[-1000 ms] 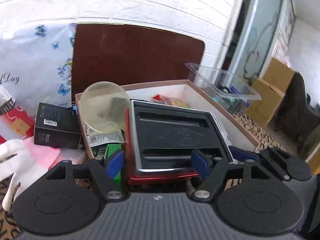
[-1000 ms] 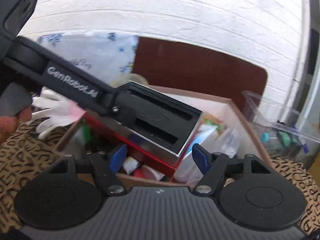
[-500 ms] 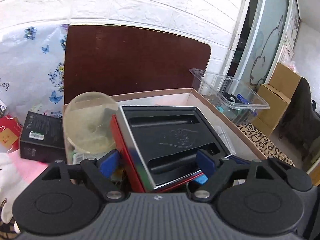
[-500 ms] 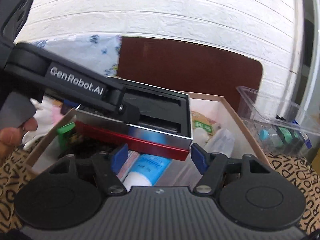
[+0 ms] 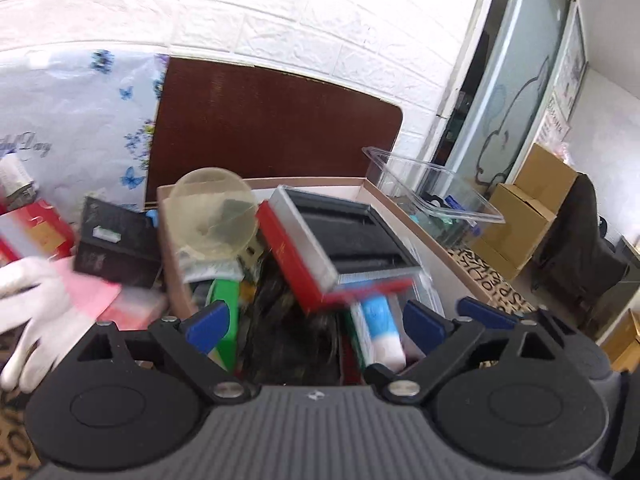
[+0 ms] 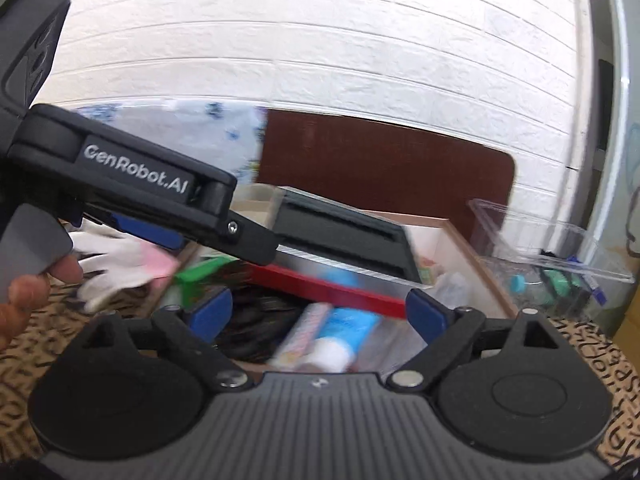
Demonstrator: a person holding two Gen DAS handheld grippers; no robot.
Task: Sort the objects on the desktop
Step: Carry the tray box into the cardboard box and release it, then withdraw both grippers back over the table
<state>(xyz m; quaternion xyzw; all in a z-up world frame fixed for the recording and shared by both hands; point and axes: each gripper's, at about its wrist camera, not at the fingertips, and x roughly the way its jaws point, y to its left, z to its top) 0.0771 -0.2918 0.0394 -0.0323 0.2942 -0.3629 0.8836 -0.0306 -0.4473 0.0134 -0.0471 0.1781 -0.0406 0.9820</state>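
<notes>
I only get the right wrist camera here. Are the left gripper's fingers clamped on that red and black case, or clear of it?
Observer: They are clear of it. The left gripper has just been opening, and nothing sits between its blue fingers. The red and black case lies tilted in the cardboard box, ahead of them.
Operator: The left gripper blocks my view of the box's far left corner. What's in there?
Observer: A round translucent disc stands on edge in that corner.
Operator: Is anything outside the box on that side?
Observer: Yes, a black carton sits right beside the box's left wall.
</notes>
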